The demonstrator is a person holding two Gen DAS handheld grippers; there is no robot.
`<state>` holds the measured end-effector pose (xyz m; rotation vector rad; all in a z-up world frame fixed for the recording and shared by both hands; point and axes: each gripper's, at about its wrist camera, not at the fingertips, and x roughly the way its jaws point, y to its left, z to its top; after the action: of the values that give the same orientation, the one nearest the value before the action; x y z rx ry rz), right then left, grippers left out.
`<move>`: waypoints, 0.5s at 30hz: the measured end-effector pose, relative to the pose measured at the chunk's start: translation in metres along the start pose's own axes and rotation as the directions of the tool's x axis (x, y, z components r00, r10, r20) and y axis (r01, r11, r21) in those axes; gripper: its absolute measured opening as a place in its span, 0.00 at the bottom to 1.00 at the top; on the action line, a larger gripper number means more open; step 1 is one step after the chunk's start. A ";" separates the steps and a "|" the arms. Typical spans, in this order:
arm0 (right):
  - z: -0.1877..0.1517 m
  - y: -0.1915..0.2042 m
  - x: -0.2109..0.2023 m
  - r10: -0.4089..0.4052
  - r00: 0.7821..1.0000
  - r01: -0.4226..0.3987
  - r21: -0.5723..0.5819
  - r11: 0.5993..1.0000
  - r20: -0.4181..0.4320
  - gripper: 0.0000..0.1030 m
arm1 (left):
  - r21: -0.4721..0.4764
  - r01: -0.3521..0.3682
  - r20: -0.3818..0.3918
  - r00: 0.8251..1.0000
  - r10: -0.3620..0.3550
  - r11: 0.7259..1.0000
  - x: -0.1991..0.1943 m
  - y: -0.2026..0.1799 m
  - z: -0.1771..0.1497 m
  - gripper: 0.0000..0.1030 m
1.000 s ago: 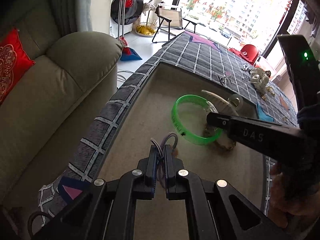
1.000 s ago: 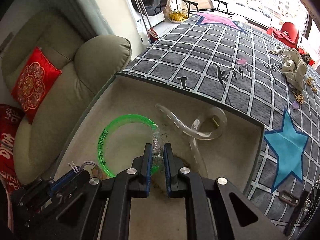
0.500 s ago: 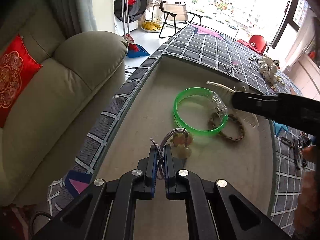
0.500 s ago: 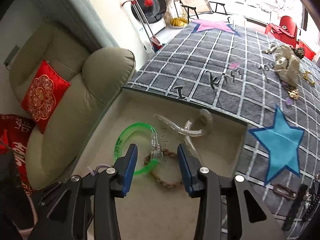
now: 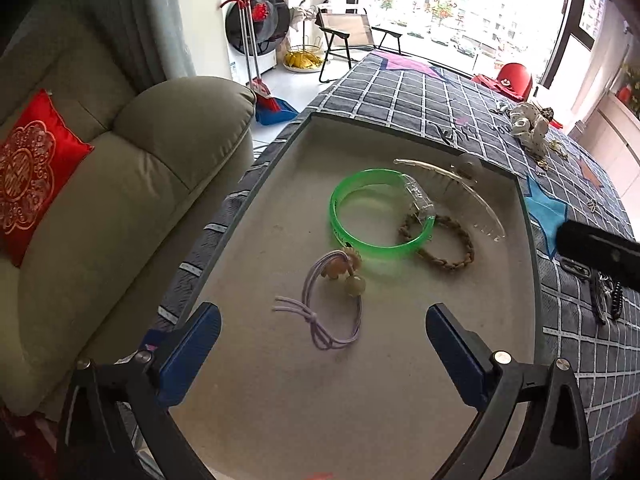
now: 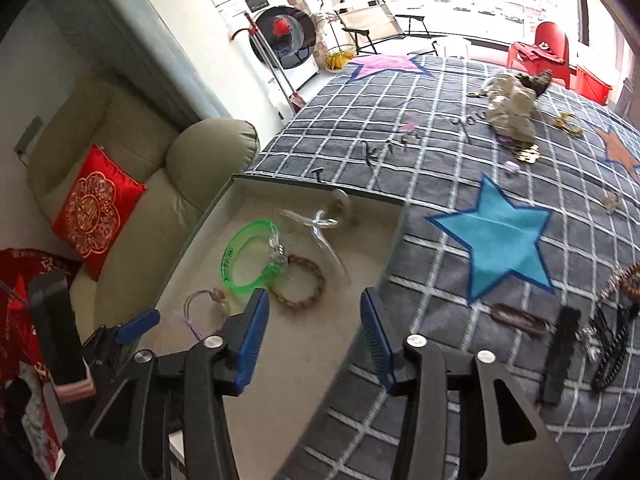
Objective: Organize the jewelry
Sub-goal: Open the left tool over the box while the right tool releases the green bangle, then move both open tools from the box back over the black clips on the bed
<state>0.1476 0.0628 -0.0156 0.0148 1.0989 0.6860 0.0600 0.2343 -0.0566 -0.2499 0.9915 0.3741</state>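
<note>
A beige tray (image 5: 280, 208) (image 6: 304, 364) lies on a grey checked cloth. In it lie a green bangle (image 5: 352, 224) (image 6: 240, 264), a braided brown bracelet (image 5: 452, 256) (image 6: 308, 292), a clear hair claw (image 5: 460, 188) (image 6: 320, 224) and a lilac hair tie with beads (image 5: 332, 300) (image 6: 200, 308). My left gripper (image 5: 322, 330) is open and empty, just above the hair tie. My right gripper (image 6: 314, 312) is open and empty, raised over the tray's right part.
Loose jewelry and dark hair clips (image 6: 600, 344) lie on the cloth right of the tray. A cream scrunchie pile (image 6: 512, 112) and gold pieces (image 6: 524, 154) lie farther back. A beige sofa with a red cushion (image 5: 28, 168) stands to the left.
My left gripper opened and let the lilac hair tie drop into the tray. My right gripper released the green bangle, opened wider and pulled back up and to the right.
</note>
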 end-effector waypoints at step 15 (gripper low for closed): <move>-0.040 -0.051 -0.045 0.003 0.998 -0.010 0.109 0.994 0.059 0.82 | 0.060 0.013 0.084 0.996 -0.018 0.998 -0.049 -0.032 -0.006 1.00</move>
<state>0.1287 -0.0140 -0.0152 0.1316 1.0793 0.6272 0.0443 0.1932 -0.0171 -0.1868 0.9152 0.3377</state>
